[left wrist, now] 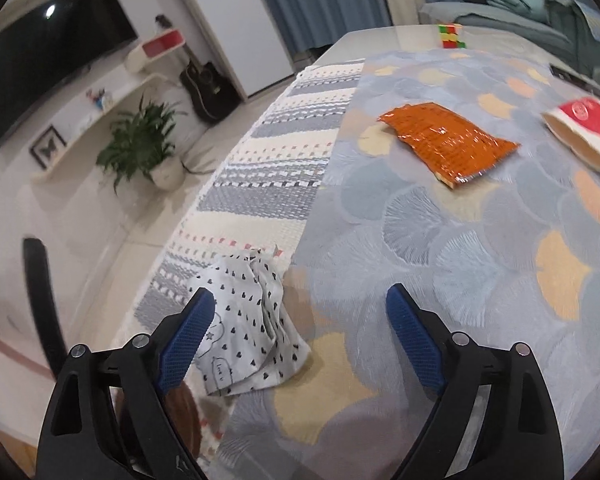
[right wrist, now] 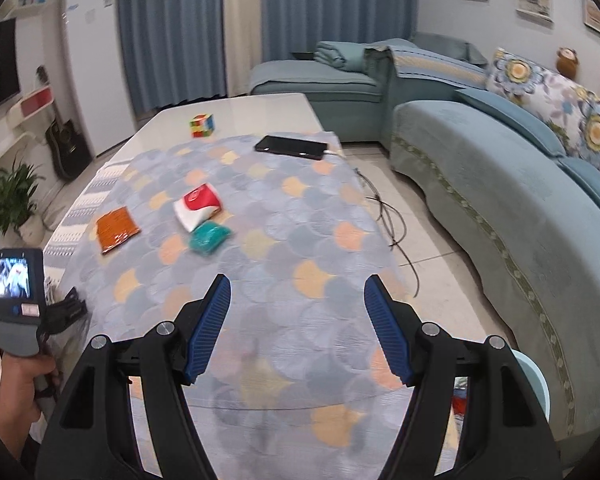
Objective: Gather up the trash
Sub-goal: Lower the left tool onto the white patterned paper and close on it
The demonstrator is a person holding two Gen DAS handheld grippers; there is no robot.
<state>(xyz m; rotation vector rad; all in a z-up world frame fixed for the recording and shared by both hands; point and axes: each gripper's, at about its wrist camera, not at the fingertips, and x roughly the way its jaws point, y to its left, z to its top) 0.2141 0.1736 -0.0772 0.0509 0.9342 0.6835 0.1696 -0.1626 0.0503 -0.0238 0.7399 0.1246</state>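
Left gripper [left wrist: 300, 308], jaws apart, hovered over the desk [left wrist: 440, 240]; the heart-print wrapper [left wrist: 248, 320] lay just inside its left jaw. Right gripper [right wrist: 298, 300], jaws apart, held nothing.

far on my table a colour cube [right wrist: 203, 125] | right of it a black phone [right wrist: 291, 147], cable plugged in | blue patterned cloth [right wrist: 300, 240] covers the near part | teal sofa [right wrist: 500, 184] at my right | tv [left wrist: 48, 56], guitar [left wrist: 209, 89], potted plant [left wrist: 142, 142] at my left
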